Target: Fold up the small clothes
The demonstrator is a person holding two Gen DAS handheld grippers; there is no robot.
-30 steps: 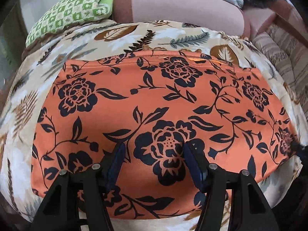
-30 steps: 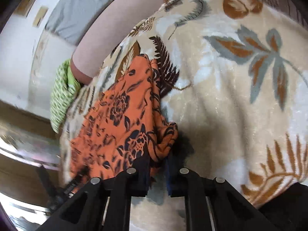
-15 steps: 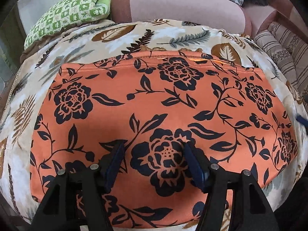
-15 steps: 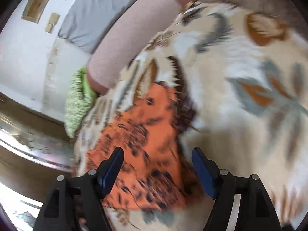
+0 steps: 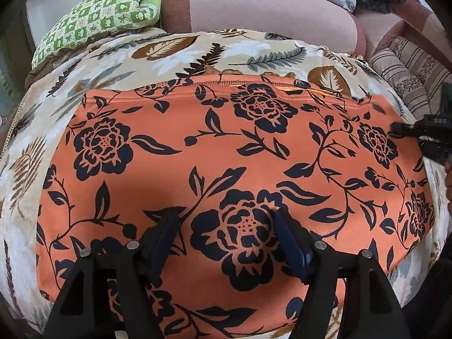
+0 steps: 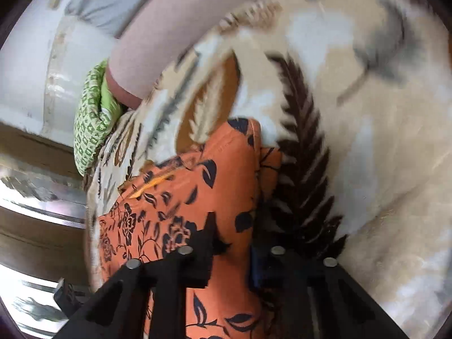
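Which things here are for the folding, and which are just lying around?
For the folding:
- orange flowered garment
- left gripper, jaws opening over the cloth
- right gripper, jaws closed on the garment's edge

Just lying about:
- leaf-print blanket underneath
- green checked pillow
- pink bolster
- striped cushion

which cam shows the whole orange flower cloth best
The left wrist view: the orange floral cloth lies spread almost fully in frame on the leaf-print blanket, sharp, with both side edges and the far hem visible. The right wrist view shows only a blurred, foreshortened strip of it along one end.
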